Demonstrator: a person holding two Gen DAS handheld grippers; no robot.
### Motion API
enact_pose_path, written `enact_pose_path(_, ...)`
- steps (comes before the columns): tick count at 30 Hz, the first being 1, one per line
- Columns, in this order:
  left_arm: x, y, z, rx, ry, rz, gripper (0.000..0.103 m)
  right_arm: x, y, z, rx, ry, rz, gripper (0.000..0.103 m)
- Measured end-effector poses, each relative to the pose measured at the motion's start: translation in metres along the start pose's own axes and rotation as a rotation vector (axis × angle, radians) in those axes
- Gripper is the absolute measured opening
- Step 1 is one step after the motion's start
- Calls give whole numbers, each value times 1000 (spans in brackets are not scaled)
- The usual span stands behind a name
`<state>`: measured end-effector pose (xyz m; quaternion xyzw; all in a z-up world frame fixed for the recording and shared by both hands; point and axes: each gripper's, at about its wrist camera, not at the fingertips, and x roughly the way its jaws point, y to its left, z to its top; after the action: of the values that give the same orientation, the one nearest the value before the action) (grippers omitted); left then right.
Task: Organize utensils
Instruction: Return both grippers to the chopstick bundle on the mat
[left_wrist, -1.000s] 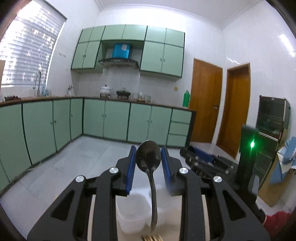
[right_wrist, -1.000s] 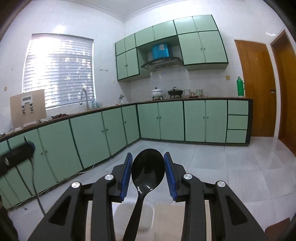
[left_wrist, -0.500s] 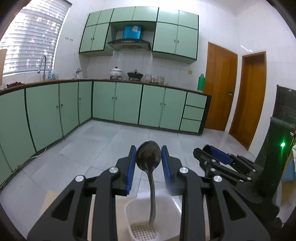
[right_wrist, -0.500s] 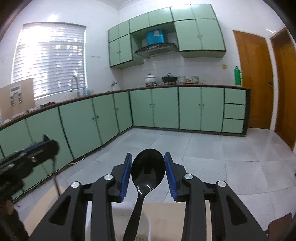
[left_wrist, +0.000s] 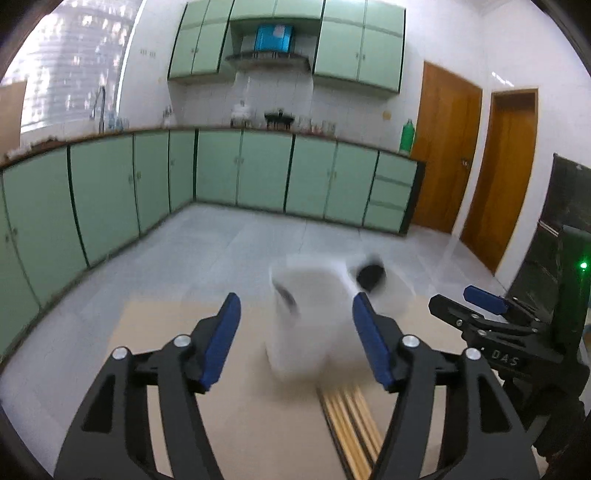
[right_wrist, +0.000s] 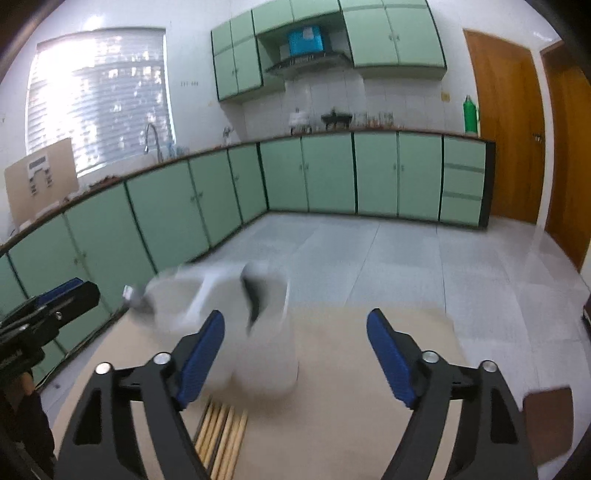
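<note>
Both the left gripper (left_wrist: 293, 339) and the right gripper (right_wrist: 295, 354) are spreading their jaws with nothing between them. Just beyond stands the white utensil holder (left_wrist: 308, 317), a black spoon (left_wrist: 371, 276) blurred at its rim, apparently just released. A bundle of wooden chopsticks (right_wrist: 221, 434) lies on the table before the holder, probably awaiting pickup.

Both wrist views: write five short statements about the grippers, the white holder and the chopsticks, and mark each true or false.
1. The left gripper clamps a spoon. False: its jaws are opening and hold nothing.
2. The white holder stands on the tan table. True.
3. The chopsticks stand upright in the holder. False: they lie flat on the table in front of it.
4. The right gripper is empty. True: its jaws are opening.
5. A black spoon sticks up from the holder. True, though blurred.
</note>
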<state>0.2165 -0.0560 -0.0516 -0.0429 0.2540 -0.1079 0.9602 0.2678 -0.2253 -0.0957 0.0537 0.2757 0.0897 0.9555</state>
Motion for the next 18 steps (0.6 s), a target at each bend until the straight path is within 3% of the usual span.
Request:
enact_pose_path(7,-33,-4,-88,-9,211,37,74,-48,12,-88,43,169,-1,82)
enact_pose_path(12,-44,-1,-128,-7,310,81,78,-76,26,-138,25,242,-20,82)
enact_pose_path(18,-53,-5,-162,15,391,102,80,-91,41,-163,-37,285,-48,81)
